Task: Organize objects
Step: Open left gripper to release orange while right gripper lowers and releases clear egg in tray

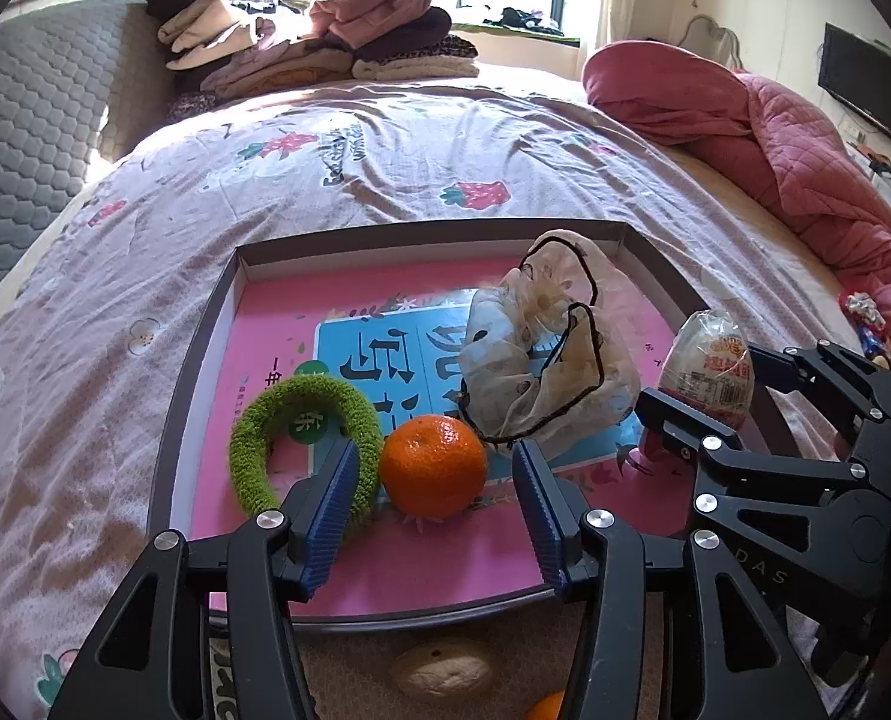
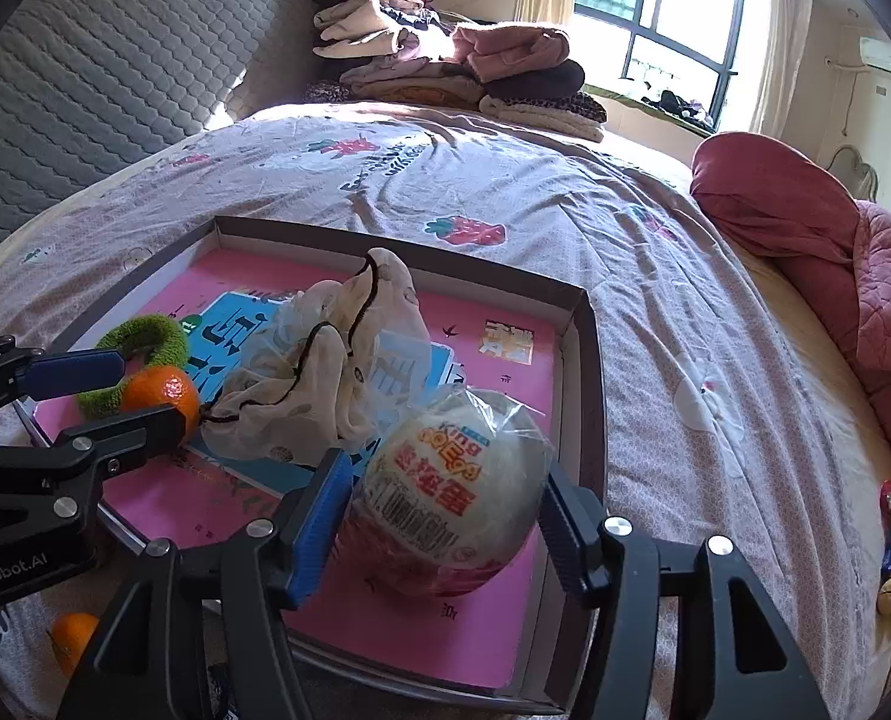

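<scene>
On a bed, we see the left gripper (image 1: pixel 433 498) spread wide around a mandarin orange (image 1: pixel 433 465), blue pads clear of the fruit on both sides, one pad (image 1: pixel 331 498) touching a green fuzzy ring (image 1: pixel 301 432); the right gripper (image 2: pixel 439 516) straddles a wrapped Kinder egg (image 2: pixel 451 492), its jaws at the egg's sides, though we cannot tell whether they press it; all sit inside a shallow cardboard tray (image 2: pixel 589 360), the egg near its right wall; a crumpled drawstring pouch (image 1: pixel 547 342) fills the middle; pink floor lies bare toward the far wall; a second orange (image 2: pixel 70 639) rests outside on the sheet.
</scene>
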The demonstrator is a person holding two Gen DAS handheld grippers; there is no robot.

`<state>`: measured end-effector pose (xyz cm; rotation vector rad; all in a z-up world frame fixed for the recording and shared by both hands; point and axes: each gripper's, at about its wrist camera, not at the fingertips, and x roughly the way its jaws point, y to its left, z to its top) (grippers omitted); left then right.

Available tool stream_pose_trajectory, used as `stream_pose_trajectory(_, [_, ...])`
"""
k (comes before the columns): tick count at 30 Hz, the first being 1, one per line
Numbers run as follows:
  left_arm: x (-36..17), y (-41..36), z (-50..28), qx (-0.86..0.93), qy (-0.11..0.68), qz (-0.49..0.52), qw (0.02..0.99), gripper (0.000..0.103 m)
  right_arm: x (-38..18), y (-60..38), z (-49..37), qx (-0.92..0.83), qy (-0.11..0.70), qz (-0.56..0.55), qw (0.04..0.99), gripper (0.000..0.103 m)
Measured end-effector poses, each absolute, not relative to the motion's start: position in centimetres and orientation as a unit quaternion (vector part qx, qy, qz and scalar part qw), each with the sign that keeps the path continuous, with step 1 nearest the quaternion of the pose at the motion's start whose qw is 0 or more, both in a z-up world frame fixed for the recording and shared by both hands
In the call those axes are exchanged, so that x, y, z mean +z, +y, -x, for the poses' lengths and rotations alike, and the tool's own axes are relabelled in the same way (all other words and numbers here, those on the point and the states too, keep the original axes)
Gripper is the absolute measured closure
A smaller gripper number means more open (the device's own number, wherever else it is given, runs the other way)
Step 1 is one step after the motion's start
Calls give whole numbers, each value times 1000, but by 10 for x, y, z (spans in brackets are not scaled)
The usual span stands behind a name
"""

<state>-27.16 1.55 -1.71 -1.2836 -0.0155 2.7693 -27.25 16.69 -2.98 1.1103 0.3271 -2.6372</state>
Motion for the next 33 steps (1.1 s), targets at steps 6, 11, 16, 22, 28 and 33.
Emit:
stream_pose_trajectory(6, [-9, 14, 261, 909, -11, 413, 46, 45, -25, 168, 269, -910, 105, -378, 135, 36])
stream_pose_trajectory(11, [-4, 9, 253, 912, -22, 408, 44, 44, -19, 170, 266, -912, 100, -373, 136, 34])
stream_pose_trajectory(16, [3, 4, 247, 914, -29, 402, 37, 40, -10, 172, 261, -917, 99, -362, 133, 33])
stream_pose_trajectory(22, [12, 4, 239, 919, -33, 392, 33, 38, -1, 169, 255, -921, 101, -350, 136, 33])
stream_pose_trajectory(28, [21, 4, 232, 922, -33, 385, 32, 34, 10, 169, 246, -926, 98, -336, 140, 33])
stream_pose_trajectory(33, [29, 3, 225, 925, -34, 377, 29, 32, 22, 171, 239, -931, 91, -324, 143, 33])
